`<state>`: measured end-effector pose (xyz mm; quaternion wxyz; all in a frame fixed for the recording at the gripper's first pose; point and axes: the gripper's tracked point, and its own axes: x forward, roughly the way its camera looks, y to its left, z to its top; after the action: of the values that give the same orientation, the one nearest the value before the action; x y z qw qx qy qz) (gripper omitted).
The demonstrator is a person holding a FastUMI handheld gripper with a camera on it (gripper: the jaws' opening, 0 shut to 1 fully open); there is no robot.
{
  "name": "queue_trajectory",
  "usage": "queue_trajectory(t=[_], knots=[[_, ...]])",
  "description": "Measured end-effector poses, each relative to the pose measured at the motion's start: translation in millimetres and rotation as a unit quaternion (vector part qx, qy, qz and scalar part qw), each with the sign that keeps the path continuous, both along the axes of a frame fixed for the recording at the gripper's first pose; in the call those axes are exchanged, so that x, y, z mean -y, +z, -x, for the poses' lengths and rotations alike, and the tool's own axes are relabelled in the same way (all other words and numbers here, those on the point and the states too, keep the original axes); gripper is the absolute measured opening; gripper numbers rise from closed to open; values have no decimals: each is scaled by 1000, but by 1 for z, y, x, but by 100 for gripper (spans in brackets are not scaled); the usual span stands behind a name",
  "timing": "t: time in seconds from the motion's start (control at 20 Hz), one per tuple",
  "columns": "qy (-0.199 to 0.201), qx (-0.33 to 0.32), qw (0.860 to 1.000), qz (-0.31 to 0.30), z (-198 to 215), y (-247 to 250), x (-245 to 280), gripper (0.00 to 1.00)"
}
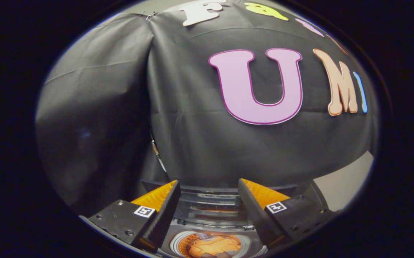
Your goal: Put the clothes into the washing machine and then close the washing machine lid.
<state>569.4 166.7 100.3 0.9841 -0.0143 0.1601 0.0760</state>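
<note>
Gripper view has your hand-held gripper (208,195) hanging over the washing machine (214,211), its two fingers spread wide apart with nothing held between them. Between and just ahead of the fingers (158,206) you see the machine's raised lid (210,209), a dark translucent panel standing up behind the opening. Below it, between the finger bases, the round drum mouth (178,243) shows with its pale ring. Inside that drum lie the clothes (212,246), an orange-looking bundle sitting low in the tub. Neither finger touches the lid, the drum rim or the clothes. Beyond the fingers you face the booth's black cloth wall (200,136), creased and pinned at the top, and a pale wall patch (346,182) beside the machine on the right.
</note>
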Motion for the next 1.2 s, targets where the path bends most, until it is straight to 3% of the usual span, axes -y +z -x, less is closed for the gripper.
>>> queue_trajectory(t=[0.35,0.55,0.8,1.2], knots=[[-39,-38,998,43,-54,-43,3,97],[-59,-73,995,23,-67,-62,7,98],[-45,-104,993,28,-66,-71,9,98],[-41,-91,995,30,-67,-69,6,98]])
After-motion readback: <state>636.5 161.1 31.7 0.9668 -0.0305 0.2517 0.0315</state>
